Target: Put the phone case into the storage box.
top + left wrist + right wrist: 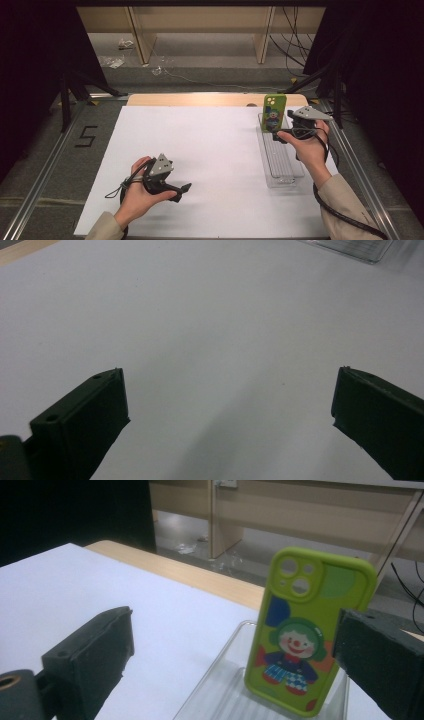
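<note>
Both the left gripper (186, 188) and right gripper (278, 134) hold their jaws wide apart.

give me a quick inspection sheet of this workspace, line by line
surface: white sheet on a wooden table, bare in the middle
job's things: green phone case stands upright at the far end of a clear tray
clutter: nothing seen on the sheet
grippers: left gripper open, low over bare sheet; right gripper open, next to the case, not gripping it
cables: one black cable trails from the right gripper, another from the left
surroundings: dark curtains, wooden shelving, scraps and wires on the floor beyond
</note>
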The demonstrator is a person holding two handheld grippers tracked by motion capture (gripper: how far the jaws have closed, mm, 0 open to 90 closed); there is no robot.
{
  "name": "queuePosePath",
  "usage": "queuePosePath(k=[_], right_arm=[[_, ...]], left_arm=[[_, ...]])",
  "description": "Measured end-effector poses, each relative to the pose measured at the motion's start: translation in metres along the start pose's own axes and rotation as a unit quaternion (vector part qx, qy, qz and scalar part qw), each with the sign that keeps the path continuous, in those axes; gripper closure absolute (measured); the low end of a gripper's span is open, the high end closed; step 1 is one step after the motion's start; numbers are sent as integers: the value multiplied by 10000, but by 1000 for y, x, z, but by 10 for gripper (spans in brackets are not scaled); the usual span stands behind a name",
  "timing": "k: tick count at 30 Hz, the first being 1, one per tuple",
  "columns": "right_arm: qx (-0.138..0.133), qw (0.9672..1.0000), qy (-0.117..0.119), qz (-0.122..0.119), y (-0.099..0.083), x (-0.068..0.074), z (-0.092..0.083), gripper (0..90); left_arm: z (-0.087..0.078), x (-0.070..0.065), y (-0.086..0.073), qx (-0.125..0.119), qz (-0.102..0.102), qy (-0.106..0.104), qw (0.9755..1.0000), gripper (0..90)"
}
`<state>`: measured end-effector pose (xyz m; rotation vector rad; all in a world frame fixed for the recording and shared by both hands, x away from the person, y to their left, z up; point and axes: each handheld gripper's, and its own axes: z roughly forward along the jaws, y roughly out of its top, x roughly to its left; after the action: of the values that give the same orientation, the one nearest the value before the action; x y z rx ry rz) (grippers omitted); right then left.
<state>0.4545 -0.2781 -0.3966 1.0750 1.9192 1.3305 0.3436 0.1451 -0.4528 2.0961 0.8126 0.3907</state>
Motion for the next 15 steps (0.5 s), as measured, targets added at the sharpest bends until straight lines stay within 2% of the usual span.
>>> queuePosePath(k=[15], right_arm=[[41, 9990, 409, -170, -12, 21, -20, 47]], left_arm=[[-1, 1, 0, -36, -28, 22, 10000, 11]])
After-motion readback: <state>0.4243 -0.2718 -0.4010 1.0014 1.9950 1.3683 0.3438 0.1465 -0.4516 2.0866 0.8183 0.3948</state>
